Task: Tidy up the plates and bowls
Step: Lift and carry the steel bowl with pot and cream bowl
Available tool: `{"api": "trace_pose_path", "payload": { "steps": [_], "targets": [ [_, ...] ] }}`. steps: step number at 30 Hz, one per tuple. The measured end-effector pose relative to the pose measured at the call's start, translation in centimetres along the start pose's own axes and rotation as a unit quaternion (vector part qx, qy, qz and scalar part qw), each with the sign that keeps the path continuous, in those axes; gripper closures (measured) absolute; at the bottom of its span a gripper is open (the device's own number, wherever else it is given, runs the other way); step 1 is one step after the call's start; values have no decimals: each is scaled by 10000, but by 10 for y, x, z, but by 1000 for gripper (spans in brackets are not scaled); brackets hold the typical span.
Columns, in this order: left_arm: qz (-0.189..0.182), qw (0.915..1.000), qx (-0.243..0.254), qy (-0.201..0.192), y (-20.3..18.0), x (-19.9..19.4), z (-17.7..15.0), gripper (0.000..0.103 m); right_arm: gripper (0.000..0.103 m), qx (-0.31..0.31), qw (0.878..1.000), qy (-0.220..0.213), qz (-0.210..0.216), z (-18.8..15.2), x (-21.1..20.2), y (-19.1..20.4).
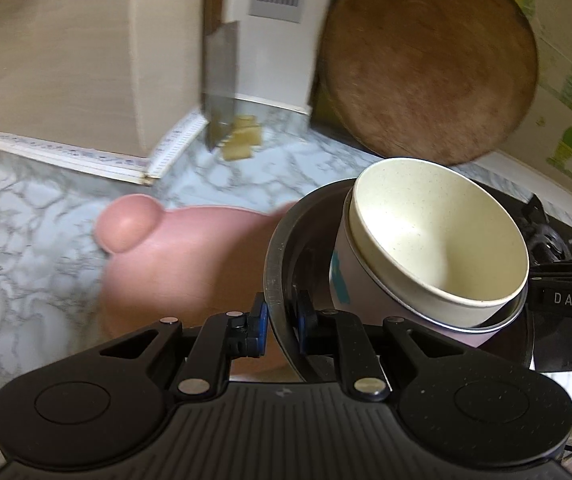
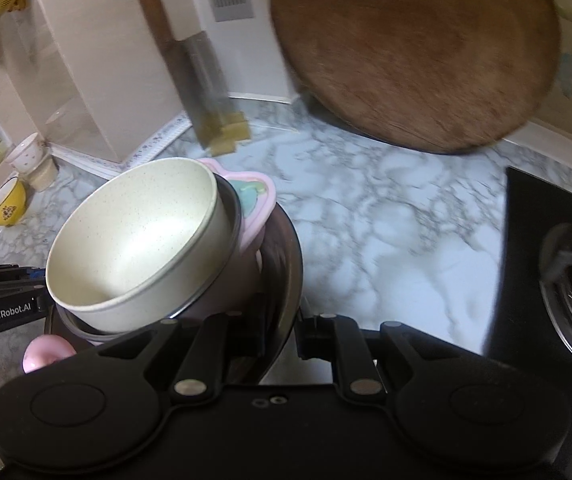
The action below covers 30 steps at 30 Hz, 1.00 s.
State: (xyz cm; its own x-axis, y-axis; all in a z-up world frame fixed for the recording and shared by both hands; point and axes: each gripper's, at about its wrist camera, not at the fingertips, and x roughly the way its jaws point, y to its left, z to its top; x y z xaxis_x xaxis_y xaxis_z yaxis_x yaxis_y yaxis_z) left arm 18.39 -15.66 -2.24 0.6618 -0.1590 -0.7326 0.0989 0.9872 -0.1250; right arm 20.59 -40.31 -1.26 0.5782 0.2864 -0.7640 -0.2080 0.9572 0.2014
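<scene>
A cream bowl (image 1: 438,240) (image 2: 133,248) sits nested in a steel-lined lilac bowl (image 1: 340,256) (image 2: 241,276). Both rest tilted inside a wide dark metal bowl (image 1: 273,264) (image 2: 290,256). My left gripper (image 1: 281,320) is shut on the dark bowl's near rim, blue pads either side of it. My right gripper (image 2: 298,336) is shut on the opposite rim. Each gripper's fingers (image 1: 562,300) (image 2: 5,312) appear at the edge of the other's view. A pink dish with ear-like bumps (image 1: 173,264) (image 2: 257,196) shows under and behind the stack. The stack hangs above the marble counter (image 2: 386,220).
A round wooden board (image 1: 430,64) (image 2: 414,52) leans on the back wall. A cleaver (image 1: 219,80) (image 2: 201,80) stands in the corner over yellow sponge pieces (image 1: 241,140). A gas hob (image 2: 566,280) lies at the right. A yellow bowl (image 2: 7,204) and cups (image 2: 29,156) stand at the left.
</scene>
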Motion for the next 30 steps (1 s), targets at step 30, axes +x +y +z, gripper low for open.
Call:
{"api": "trace_pose_path", "payload": {
  "steps": [30],
  "targets": [
    [529,9979,-366,60,114,42,11,89,88,-368,9988,222,218,36,100,96]
  ]
}}
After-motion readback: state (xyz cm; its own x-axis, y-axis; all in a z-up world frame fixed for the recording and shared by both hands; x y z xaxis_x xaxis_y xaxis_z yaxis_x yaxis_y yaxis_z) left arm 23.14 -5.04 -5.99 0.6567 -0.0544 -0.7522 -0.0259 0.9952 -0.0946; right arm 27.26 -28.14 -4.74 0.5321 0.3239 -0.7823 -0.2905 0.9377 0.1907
